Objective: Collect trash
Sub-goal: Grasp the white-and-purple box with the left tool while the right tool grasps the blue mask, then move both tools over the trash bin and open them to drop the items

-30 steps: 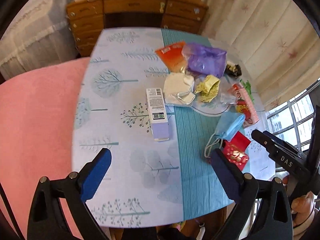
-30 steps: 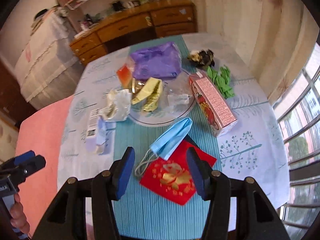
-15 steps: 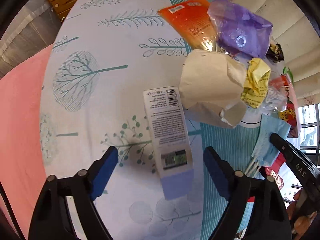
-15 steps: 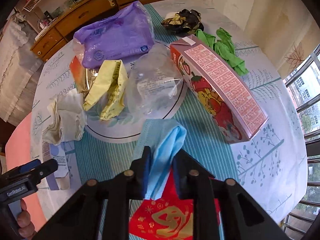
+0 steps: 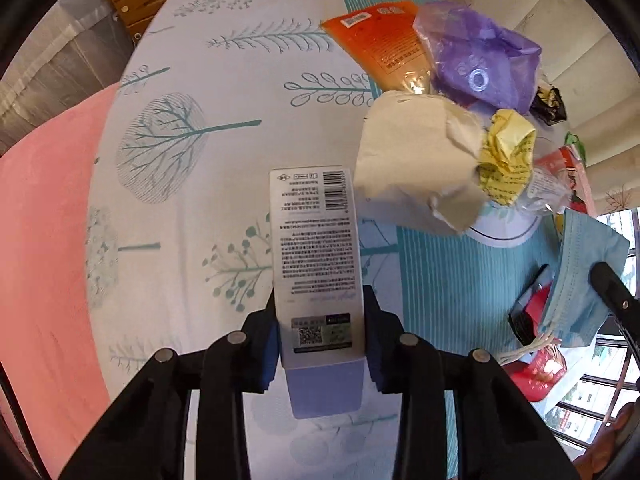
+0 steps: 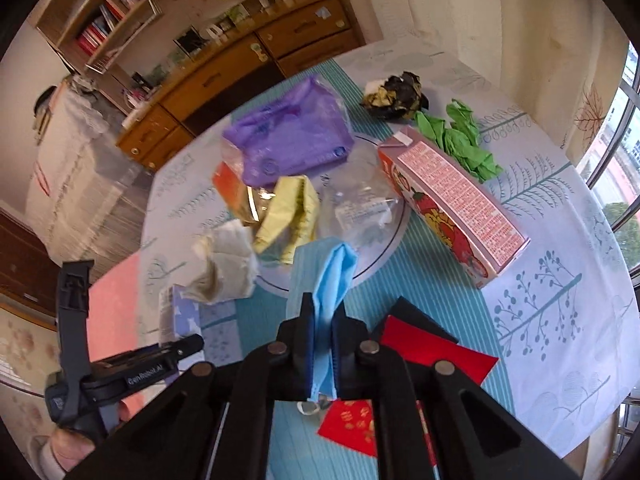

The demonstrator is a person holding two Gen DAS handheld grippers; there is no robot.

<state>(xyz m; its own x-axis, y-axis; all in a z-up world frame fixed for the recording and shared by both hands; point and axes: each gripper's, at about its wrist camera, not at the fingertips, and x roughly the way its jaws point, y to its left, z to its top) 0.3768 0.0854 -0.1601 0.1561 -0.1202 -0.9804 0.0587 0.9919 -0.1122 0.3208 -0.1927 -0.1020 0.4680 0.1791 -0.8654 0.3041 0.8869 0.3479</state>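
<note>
My left gripper [image 5: 320, 320] is shut on a white and lilac carton [image 5: 316, 264], its pads on the carton's two long sides near its lilac end. My right gripper [image 6: 322, 328] is shut on a blue face mask [image 6: 332, 280] and holds it lifted above the table; the mask also shows in the left wrist view [image 5: 580, 280]. A red envelope [image 6: 432, 356] lies under the right gripper. More trash lies around a glass plate [image 6: 384, 252]: cream paper [image 5: 412, 160], yellow paper [image 5: 508, 156], a purple bag [image 5: 484, 68], an orange packet [image 5: 384, 40].
A red strawberry carton [image 6: 452, 204], green scraps [image 6: 460, 136] and a black wrapper [image 6: 396, 94] lie at the table's right and far side. A pink cushion [image 5: 44, 248] is left of the table. A wooden dresser [image 6: 240, 76] stands behind.
My left gripper has moved forward and closed on the carton. My right gripper has closed on the face mask and lifted it off the red envelope.
</note>
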